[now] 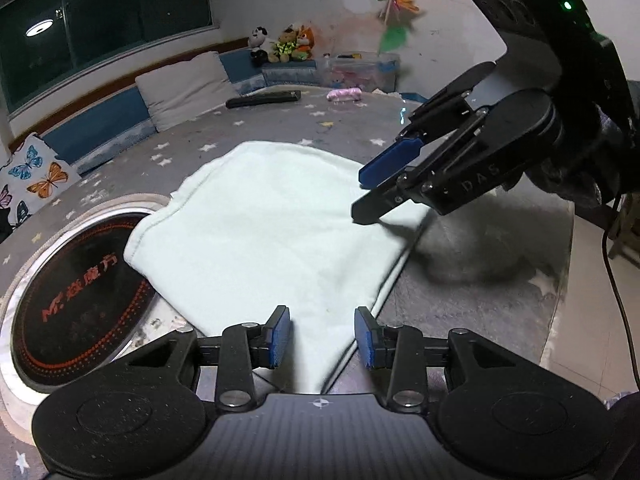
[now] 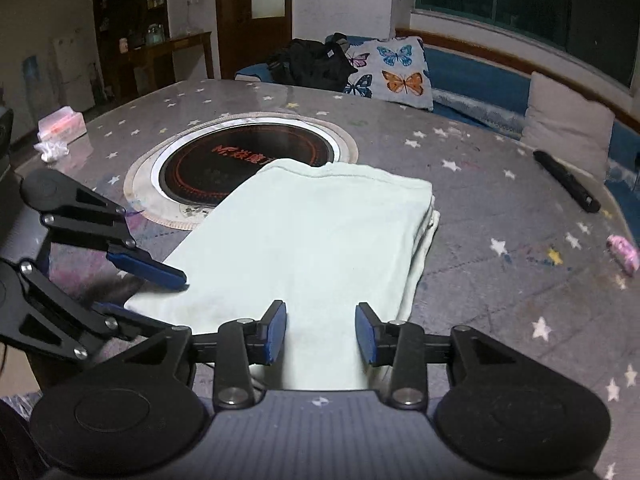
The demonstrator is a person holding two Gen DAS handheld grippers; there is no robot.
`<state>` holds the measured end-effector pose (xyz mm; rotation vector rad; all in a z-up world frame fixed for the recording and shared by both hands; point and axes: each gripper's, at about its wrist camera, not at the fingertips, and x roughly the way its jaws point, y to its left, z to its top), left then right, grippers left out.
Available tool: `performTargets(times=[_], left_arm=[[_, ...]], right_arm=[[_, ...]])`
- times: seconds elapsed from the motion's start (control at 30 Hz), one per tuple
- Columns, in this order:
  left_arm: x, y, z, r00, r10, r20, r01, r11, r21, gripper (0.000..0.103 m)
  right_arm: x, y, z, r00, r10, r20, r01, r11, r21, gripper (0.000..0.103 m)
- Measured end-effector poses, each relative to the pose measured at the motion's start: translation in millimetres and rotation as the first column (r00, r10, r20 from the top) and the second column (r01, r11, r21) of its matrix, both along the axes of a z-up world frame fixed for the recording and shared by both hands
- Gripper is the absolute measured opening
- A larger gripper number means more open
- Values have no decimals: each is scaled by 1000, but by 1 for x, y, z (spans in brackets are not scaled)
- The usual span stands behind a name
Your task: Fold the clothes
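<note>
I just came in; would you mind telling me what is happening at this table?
A person is folding a pale green cloth with a handheld gripper in each hand. The cloth lies folded on the star-patterned table, partly covering the round cooktop. The left gripper and right gripper both have open jaws at its near edge, gripping nothing.

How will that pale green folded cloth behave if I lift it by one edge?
The folded cloth will probably sag and unfold: its stacked layers lie loose. It looks soft, thin and likely light. Pushed, it would probably bunch rather than slide on the table cover.
</note>
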<state>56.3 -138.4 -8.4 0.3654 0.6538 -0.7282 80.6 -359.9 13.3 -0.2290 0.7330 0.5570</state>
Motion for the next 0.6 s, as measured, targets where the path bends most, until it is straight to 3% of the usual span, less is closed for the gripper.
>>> performTargets(times=[0.13, 0.23, 0.43, 0.6], left_arm=[[14, -1, 7, 997, 73, -13, -74, 996, -53, 39], [26, -4, 0, 993, 112, -38, -113, 993, -40, 37], [12, -1, -7, 999, 25, -40, -26, 1000, -12, 37], [-2, 4, -5, 1000, -7, -12, 7, 1000, 1, 38]], right_arm=[[-2, 4, 7, 999, 2, 33, -3, 1000, 11, 38], [1, 12, 5, 999, 13, 35, -13, 1000, 17, 38], [-12, 24, -8, 996, 83, 12, -82, 995, -59, 40], [-36, 32, -8, 987, 157, 44, -148, 977, -155, 43]])
